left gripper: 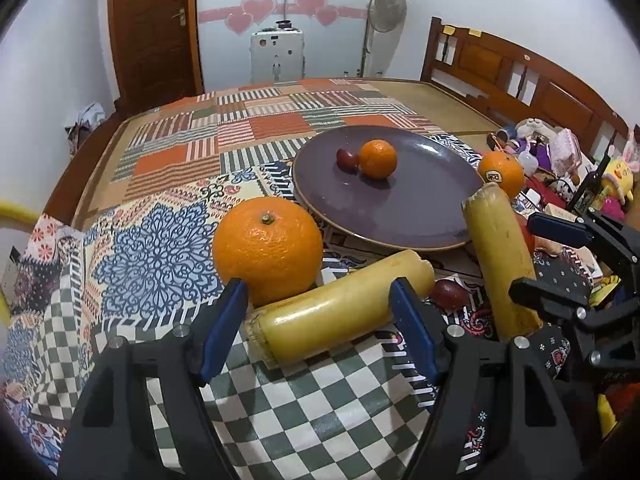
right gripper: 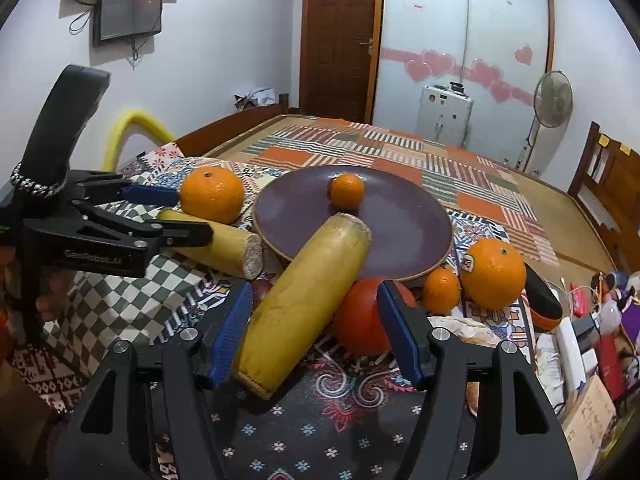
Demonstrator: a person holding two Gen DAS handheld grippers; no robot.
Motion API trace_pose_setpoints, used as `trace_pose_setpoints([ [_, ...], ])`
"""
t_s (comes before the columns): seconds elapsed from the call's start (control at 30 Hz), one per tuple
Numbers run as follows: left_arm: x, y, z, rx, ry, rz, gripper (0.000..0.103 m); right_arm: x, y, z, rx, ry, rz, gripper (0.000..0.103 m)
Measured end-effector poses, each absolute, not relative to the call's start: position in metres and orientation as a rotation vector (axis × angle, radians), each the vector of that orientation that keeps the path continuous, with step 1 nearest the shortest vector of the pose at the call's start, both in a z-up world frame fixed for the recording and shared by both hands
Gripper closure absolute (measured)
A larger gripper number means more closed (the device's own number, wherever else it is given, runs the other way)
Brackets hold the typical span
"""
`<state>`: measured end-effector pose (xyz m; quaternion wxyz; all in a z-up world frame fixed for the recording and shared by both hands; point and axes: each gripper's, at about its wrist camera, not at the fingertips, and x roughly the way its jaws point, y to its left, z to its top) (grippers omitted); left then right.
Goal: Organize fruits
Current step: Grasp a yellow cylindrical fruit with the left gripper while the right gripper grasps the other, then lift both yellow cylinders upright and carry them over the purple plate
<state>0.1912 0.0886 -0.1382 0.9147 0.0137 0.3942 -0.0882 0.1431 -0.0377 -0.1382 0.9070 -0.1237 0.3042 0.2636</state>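
Observation:
A purple plate (left gripper: 420,208) (right gripper: 408,232) lies on the patterned cloth, holding a small orange (left gripper: 378,159) (right gripper: 346,191) and a dark red fruit (left gripper: 346,159). My left gripper (left gripper: 320,320) is open, its jaws on either side of a yellow cane piece (left gripper: 332,316) (right gripper: 216,240) lying beside a big orange (left gripper: 267,249) (right gripper: 212,194). My right gripper (right gripper: 314,320) is open around a second yellow cane piece (right gripper: 304,300) (left gripper: 500,264) that leans on the plate rim. A red tomato (right gripper: 360,316), a small orange (right gripper: 441,291) and a stickered orange (right gripper: 493,273) (left gripper: 501,173) lie near it.
A dark red fruit (left gripper: 450,294) lies between the two cane pieces. Toys and boxes (left gripper: 560,160) crowd the right side. A wooden headboard (left gripper: 520,76), a fan (right gripper: 552,100) and a door (right gripper: 340,36) stand behind the bed.

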Motion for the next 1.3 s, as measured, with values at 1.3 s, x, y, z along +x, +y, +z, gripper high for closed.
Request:
trace_pose_setpoints([
  [1.3,0.125,0.064,-0.147,0.021,0.902,-0.2,0.067,0.12,-0.058,-0.158,-0.18,0.745,0.622,0.066],
])
